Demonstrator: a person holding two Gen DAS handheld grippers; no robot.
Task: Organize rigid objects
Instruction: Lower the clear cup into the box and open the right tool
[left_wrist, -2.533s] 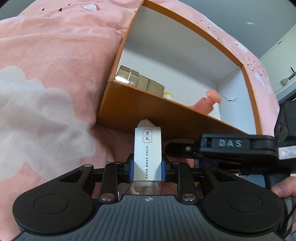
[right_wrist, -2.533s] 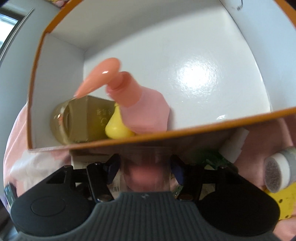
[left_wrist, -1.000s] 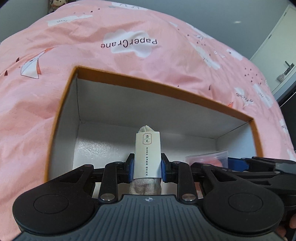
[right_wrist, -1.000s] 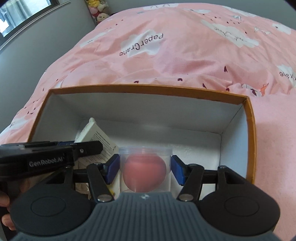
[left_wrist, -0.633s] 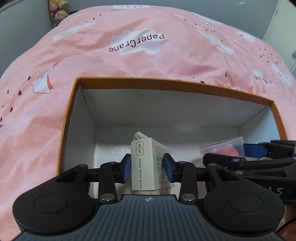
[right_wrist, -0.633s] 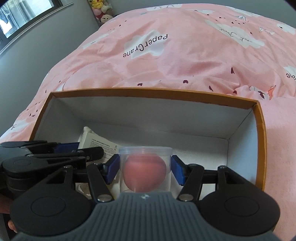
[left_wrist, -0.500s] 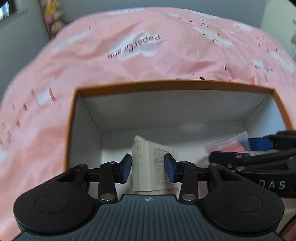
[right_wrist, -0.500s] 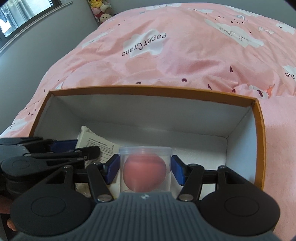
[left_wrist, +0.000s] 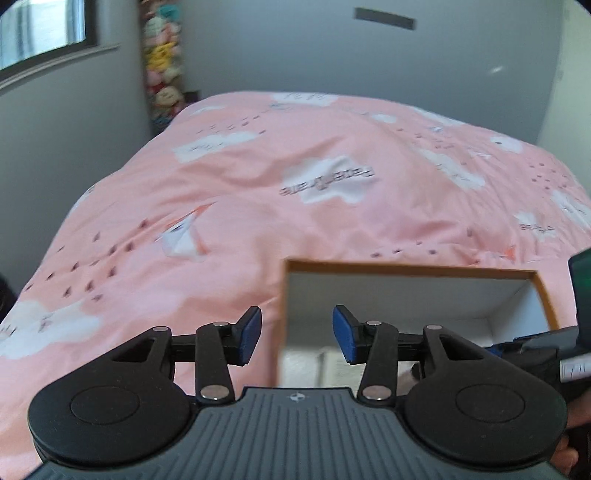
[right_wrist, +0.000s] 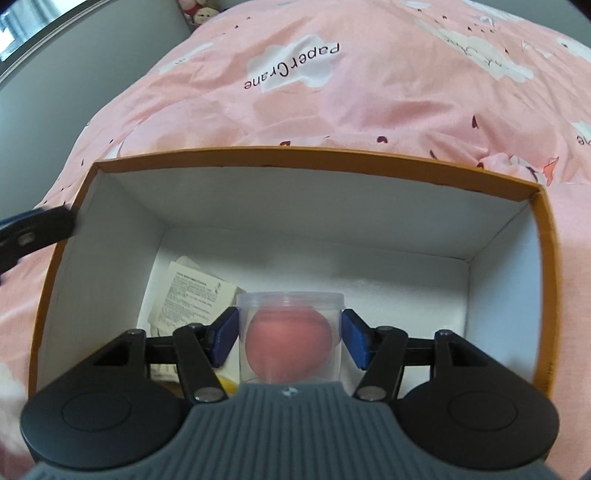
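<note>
My left gripper (left_wrist: 297, 332) hovers over the left wall of the orange-rimmed cardboard box (left_wrist: 406, 266); its jaws are opening and nothing is between them. The small white printed carton (right_wrist: 192, 291) lies flat on the box floor at the left, on a crumpled cloth bag; in the left wrist view it is only a blur (left_wrist: 332, 363). My right gripper (right_wrist: 290, 332) is inside the box (right_wrist: 295, 153), shut on a clear plastic jar (right_wrist: 290, 301) with a pink egg-shaped sponge (right_wrist: 288, 343) inside. A finger of the left gripper (right_wrist: 33, 229) shows at the box's left rim.
The box rests on a bed with a pink cloud-print cover (left_wrist: 295, 177). Something yellow (right_wrist: 226, 386) peeks out under my right gripper. Plush toys (left_wrist: 162, 74) are stacked in the far corner by a grey wall. The box floor to the right (right_wrist: 406, 295) is bare.
My left gripper let go of the white carton, which tipped over and now lies in the box. The gripper then rose and drew back to the left, jaws widening. The right gripper stayed put.
</note>
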